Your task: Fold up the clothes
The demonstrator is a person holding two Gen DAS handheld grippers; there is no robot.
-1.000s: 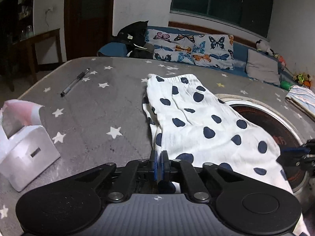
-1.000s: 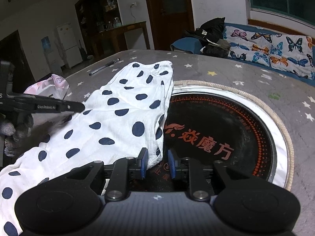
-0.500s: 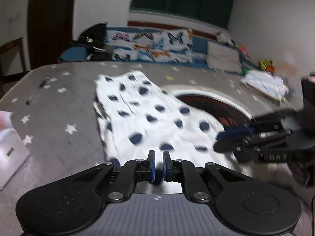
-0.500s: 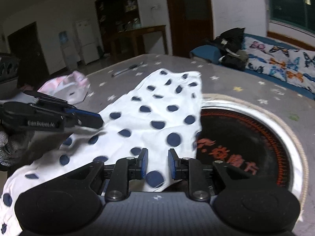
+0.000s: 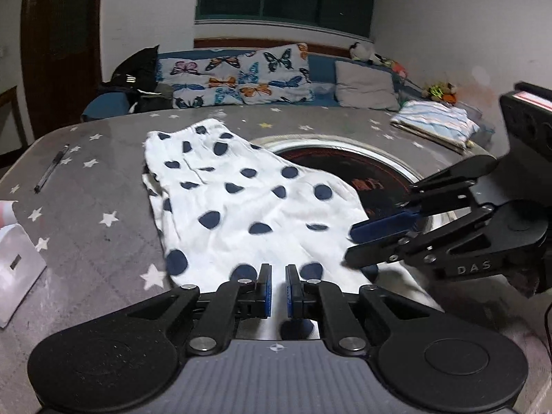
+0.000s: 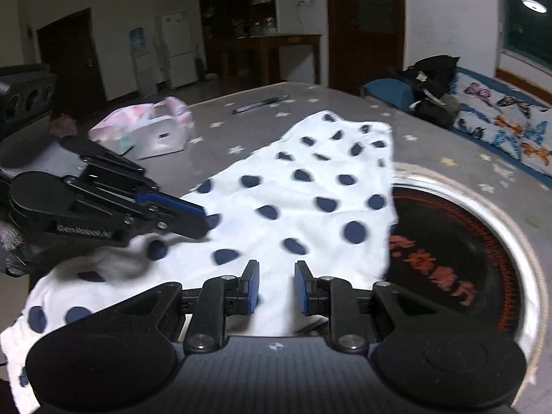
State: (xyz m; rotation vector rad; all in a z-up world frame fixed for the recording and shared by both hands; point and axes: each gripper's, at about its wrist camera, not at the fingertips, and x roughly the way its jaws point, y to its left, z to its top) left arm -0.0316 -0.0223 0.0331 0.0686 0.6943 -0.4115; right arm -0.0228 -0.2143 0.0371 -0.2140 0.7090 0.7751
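A white garment with navy dots (image 5: 248,207) lies on the grey star-print table (image 5: 103,172), its far hem toward the sofa and its right side over a round black hob (image 5: 362,172). My left gripper (image 5: 278,289) is at the garment's near edge, its jaws almost together with white cloth in the narrow gap. From the right wrist view, the left gripper (image 6: 196,219) has cloth bunched up under its tip. My right gripper (image 6: 277,291) has the garment (image 6: 310,207) between its pads. In the left wrist view, the right gripper (image 5: 358,245) sits at the near right corner.
A pen (image 5: 51,169) lies at the far left of the table and a white box (image 5: 17,262) at the near left. Folded striped clothes (image 5: 434,120) rest at the far right. A pink-white bag (image 6: 151,131) is to the left. Behind the table is a sofa with butterfly cushions (image 5: 241,76).
Both grippers have come closer together over the near end of the garment, and both wrists have rolled. The near cloth has bunched and shifted with them. The jaws have kept their width.
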